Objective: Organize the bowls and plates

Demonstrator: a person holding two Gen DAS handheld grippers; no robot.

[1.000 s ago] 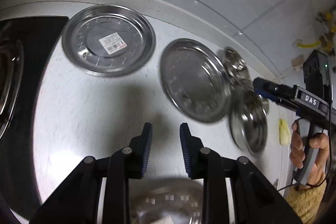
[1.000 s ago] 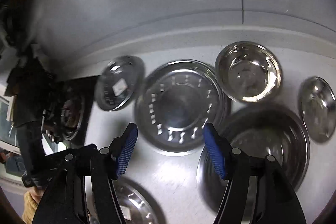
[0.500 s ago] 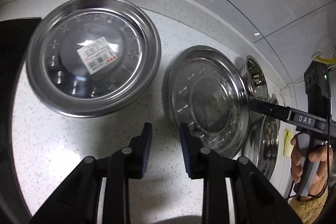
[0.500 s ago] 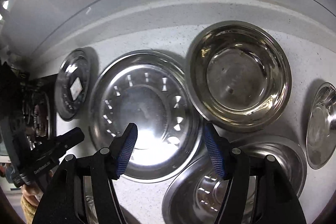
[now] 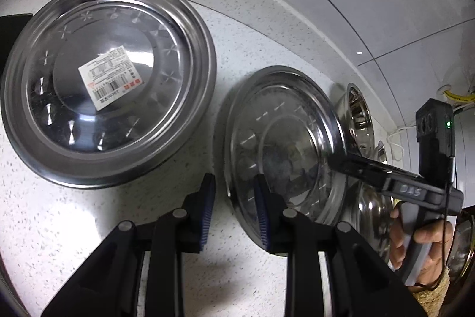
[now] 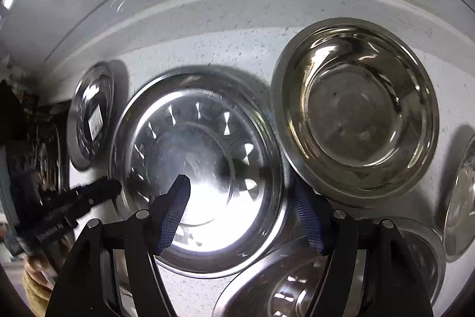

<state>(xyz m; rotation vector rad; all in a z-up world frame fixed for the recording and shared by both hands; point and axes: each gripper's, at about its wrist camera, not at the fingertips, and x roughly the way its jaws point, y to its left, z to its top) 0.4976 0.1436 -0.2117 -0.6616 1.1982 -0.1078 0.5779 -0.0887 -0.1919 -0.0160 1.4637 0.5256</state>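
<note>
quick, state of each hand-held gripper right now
left hand-held gripper: open, just closing, straddling the middle plate's near rim
right hand-held gripper: open, straddling the same plate's far rim

A pale speckled countertop (image 5: 89,228) carries steel dishes. In the left wrist view a labelled plate (image 5: 107,79) lies upper left, a plain plate (image 5: 282,144) centre right. In the right wrist view a bowl (image 6: 356,112) sits upper right, another plate (image 6: 285,281) at the bottom edge.
</note>
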